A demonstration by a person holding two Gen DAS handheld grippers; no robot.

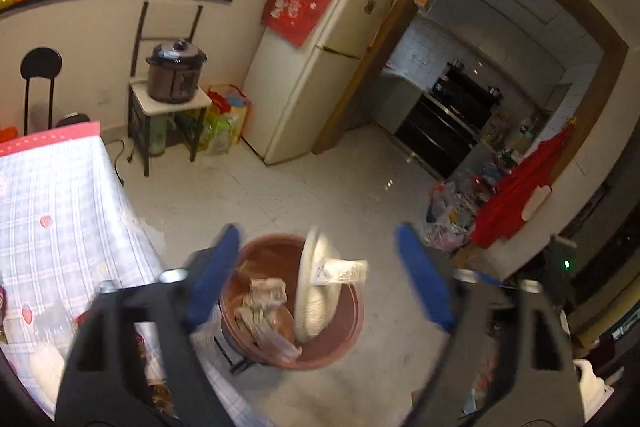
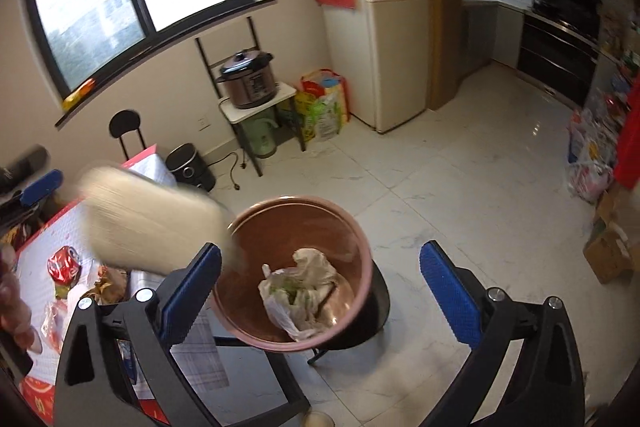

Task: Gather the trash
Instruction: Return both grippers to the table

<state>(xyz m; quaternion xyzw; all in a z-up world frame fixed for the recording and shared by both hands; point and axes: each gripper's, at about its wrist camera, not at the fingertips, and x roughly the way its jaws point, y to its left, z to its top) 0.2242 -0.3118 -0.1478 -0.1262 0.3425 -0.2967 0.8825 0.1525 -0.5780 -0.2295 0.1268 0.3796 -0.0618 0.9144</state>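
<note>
The left gripper (image 1: 316, 277) stands wide, and its blue pads (image 1: 212, 279) press on nothing. Between the jaws, a little ahead of them, a white bowl (image 1: 318, 291) is on its edge inside the bin (image 1: 348, 331), with a paper label on its side. The bin is brown-pink and round, and it stands on a dark stool beside the table (image 1: 60, 207). In the bin lies also a crumpled bag (image 1: 264, 311).

The right gripper (image 2: 320, 283) is wide as well, with nothing between its pads (image 2: 448, 295). It points down into the same bin (image 2: 356, 239), where a plastic bag (image 2: 304, 295) with something green rests on the bottom. In the right wrist view the white bowl (image 2: 152, 223) is blurred, above the table edge and at the left rim of the bin; whether it touches the rim I cannot tell.

On the table (image 2: 52, 239) lie a crushed red can (image 2: 64, 265) and some wrappers. Farther away are a cooker (image 2: 250, 79) on a small shelf and a fridge (image 2: 384, 19).
</note>
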